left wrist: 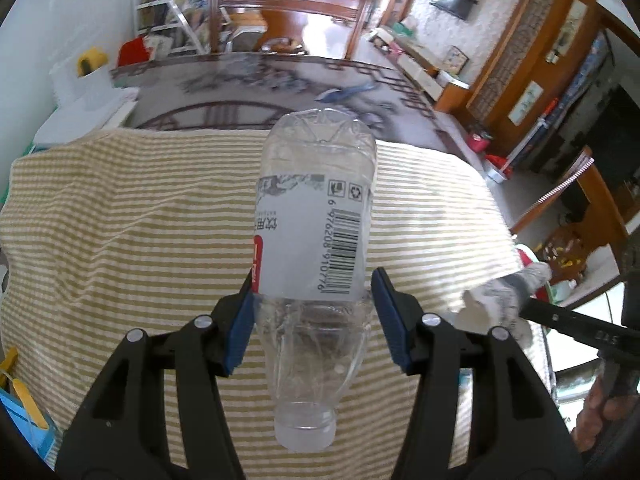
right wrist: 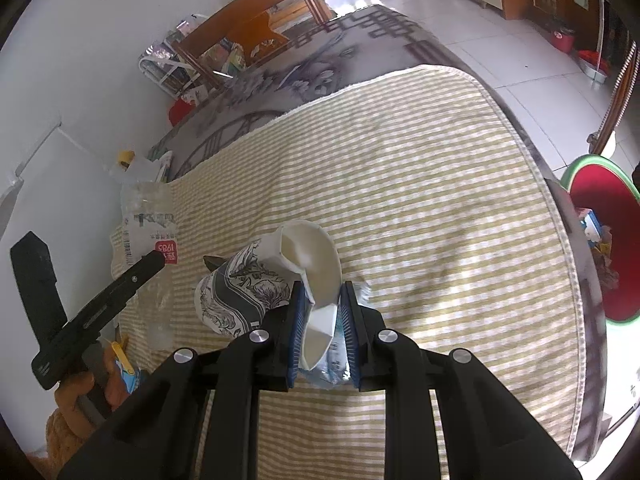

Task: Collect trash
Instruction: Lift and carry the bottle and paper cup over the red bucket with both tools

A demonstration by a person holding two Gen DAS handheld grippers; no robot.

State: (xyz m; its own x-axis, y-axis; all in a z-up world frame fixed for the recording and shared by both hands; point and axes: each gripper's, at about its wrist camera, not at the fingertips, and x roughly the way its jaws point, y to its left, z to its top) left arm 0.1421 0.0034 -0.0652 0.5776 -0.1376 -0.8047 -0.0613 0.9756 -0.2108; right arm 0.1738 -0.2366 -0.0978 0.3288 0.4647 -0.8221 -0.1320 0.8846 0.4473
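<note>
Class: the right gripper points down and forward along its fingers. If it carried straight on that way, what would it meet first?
Probably the striped cloth on the table. The right gripper, shut on a crushed paper cup, has only bare cloth ahead, though depth is uncertain.

Bright daylight, fisheye-warped, blurred edges

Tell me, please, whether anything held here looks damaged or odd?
Yes: the paper cup in the right tongs is crushed, its rim folded in. The plastic bottle in the left tongs is capless and dented near its base.
</note>
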